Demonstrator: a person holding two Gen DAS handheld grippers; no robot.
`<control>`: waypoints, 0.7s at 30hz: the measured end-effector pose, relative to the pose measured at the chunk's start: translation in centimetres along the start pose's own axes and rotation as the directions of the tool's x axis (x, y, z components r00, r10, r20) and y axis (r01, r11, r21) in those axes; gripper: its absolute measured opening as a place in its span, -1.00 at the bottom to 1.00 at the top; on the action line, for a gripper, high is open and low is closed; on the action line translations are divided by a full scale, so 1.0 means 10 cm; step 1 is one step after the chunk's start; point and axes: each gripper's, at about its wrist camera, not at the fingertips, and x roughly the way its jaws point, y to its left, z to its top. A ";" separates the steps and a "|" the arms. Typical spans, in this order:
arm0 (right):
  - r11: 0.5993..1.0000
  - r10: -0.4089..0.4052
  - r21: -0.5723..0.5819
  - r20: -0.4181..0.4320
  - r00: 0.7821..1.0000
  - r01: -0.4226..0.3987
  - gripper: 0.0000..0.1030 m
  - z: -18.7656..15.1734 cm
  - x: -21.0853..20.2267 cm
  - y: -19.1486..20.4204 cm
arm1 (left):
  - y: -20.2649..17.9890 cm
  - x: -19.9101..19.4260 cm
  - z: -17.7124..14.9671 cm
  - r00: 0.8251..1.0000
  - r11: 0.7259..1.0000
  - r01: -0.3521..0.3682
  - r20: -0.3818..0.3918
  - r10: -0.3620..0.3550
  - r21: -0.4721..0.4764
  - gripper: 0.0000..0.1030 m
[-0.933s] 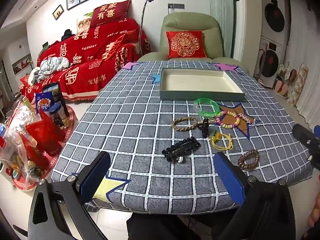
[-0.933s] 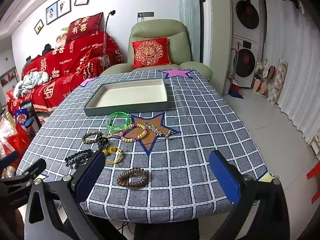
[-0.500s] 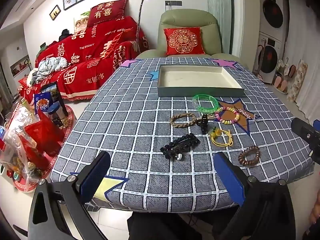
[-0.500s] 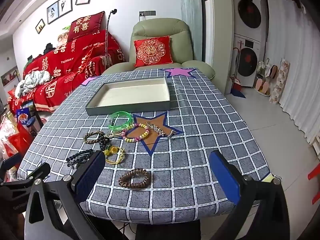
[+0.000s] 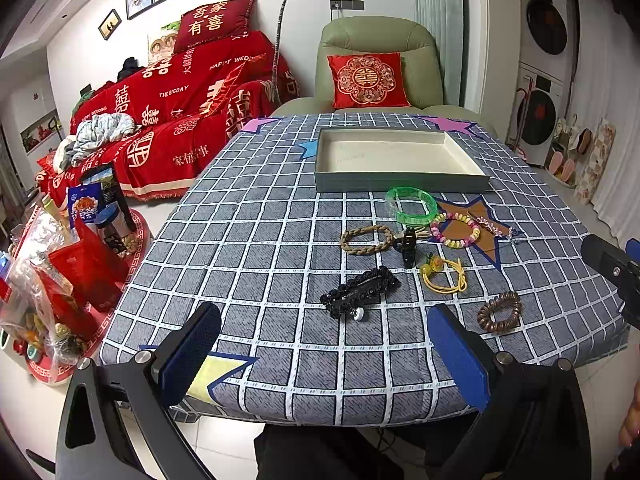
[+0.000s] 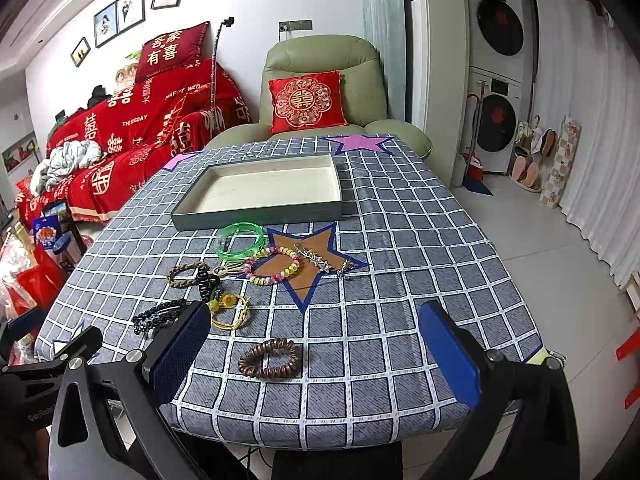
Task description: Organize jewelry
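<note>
A shallow grey tray (image 5: 400,187) (image 6: 256,216) with a cream inside sits at the far middle of the checked table. In front of it lie a green bangle (image 5: 411,205) (image 6: 240,241), a braided rope bracelet (image 5: 366,239), a pastel bead bracelet (image 5: 456,230) (image 6: 273,265), a yellow cord bracelet (image 5: 443,275) (image 6: 229,310), a black bead hair clip (image 5: 360,291) (image 6: 160,316), a black claw clip (image 5: 409,243) and a brown coil hair tie (image 5: 500,311) (image 6: 270,358). My left gripper (image 5: 324,354) and right gripper (image 6: 316,354) hover open and empty over the near edge.
A green armchair (image 5: 376,40) with a red cushion stands behind the table. A red-covered sofa (image 5: 168,104) is at the left. Snack bags and jars (image 5: 60,264) crowd the floor at the left. Washing machines (image 6: 496,80) stand at the right.
Both grippers have moved forward a little towards the table, so the jewelry sits slightly nearer and lower in view. Both stay open; nothing on the table has moved.
</note>
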 end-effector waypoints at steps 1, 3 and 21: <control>1.000 0.001 0.000 0.001 1.000 -0.001 1.00 0.00 0.01 0.00 | 0.00 0.00 0.00 1.000 1.000 0.000 0.000 0.000 0.000 1.00; 1.000 0.000 0.000 0.000 1.000 0.000 1.00 0.00 0.00 0.00 | 0.00 0.00 0.00 1.000 1.000 -0.001 0.000 0.001 0.001 1.00; 1.000 0.003 0.003 0.001 1.000 -0.003 1.00 0.00 0.02 0.01 | 0.00 0.02 -0.02 1.000 1.000 -0.002 -0.002 0.002 0.003 1.00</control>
